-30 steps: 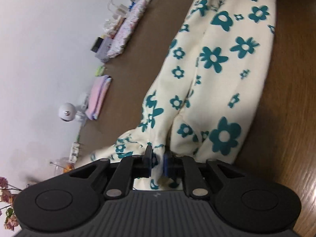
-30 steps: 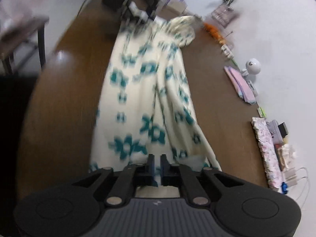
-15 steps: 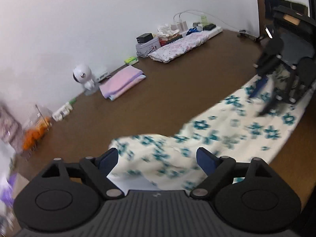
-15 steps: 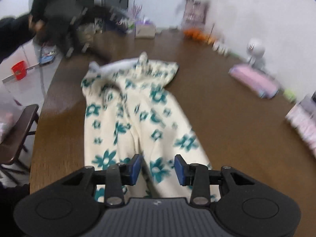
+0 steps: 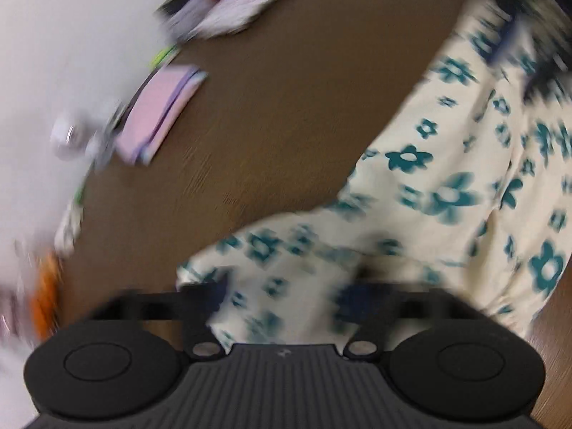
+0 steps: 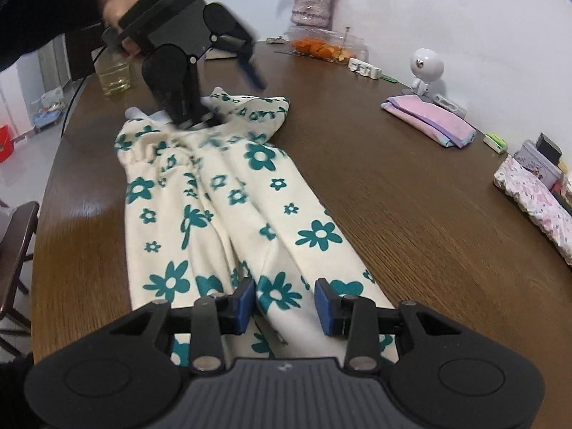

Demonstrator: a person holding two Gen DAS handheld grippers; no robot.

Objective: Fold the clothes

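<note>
Fingers (image 6: 246,304) closing astride flowered trousers (image 6: 228,193) hem, wooden table (image 6: 393,193)

Left gripper (image 5: 282,295) and right gripper (image 6: 285,305), both angled downward, jaws apart but closing.

No readable text, labels, brands or numbers anywhere; left wrist view heavily blurred, small items by wall too small.

You have cream trousers with teal flowers (image 6: 228,193) lying lengthwise on the brown table, legs side by side near you, gathered waistband rumpled at the far end.
</note>
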